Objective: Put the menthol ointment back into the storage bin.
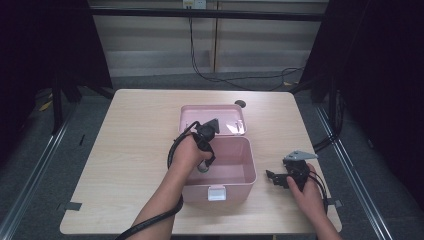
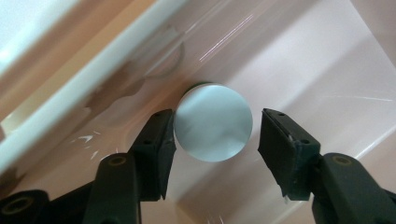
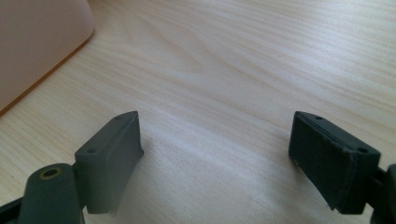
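The left tongs reached down into the pink plastic box, whose walls looked smooth and glossy with rounded corners. Between their black, matte, block-shaped pads sat a round can, its flat silvery top dull like brushed metal, resting on the box floor close to a wall. One pad lay right against the can's rim while the other stood a little apart from it, so the tongs were narrowly parted around the can and not pressing on it.

The box sat open on the pale, wood-grained counter, its hinged lid tilted back behind it and a whitish latch on the front wall.

The right tongs rested on the counter just to the right of the box, their pads spread wide with bare wood grain between them. A grey three-cornered plate topped them.
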A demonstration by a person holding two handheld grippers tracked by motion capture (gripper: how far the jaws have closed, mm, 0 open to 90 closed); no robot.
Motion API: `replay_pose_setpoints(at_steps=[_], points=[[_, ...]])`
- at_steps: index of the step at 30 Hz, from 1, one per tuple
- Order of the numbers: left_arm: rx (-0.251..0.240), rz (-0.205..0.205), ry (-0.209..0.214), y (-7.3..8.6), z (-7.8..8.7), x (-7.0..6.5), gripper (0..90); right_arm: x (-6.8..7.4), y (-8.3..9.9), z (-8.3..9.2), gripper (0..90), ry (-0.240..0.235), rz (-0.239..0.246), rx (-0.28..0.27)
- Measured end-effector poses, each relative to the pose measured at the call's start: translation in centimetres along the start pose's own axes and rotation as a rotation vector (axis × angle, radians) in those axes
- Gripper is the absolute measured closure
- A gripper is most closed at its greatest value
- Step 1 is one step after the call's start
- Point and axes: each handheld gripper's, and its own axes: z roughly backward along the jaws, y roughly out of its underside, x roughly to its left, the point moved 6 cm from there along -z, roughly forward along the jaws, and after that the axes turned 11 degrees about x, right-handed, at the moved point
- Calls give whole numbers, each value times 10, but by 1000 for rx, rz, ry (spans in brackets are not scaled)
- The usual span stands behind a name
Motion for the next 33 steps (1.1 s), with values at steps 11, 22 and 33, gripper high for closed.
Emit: replay_pose_setpoints(at_steps=[11,22,33], points=[[7,17,16,7,6,3,405,0,0,0,168,0,-4,1],[1,8,25,9,19,0,368,0,0,0,169,0,-3,1],[-6,3,51,13,33,-6,297,0,0,0,168,-1,-4,1]])
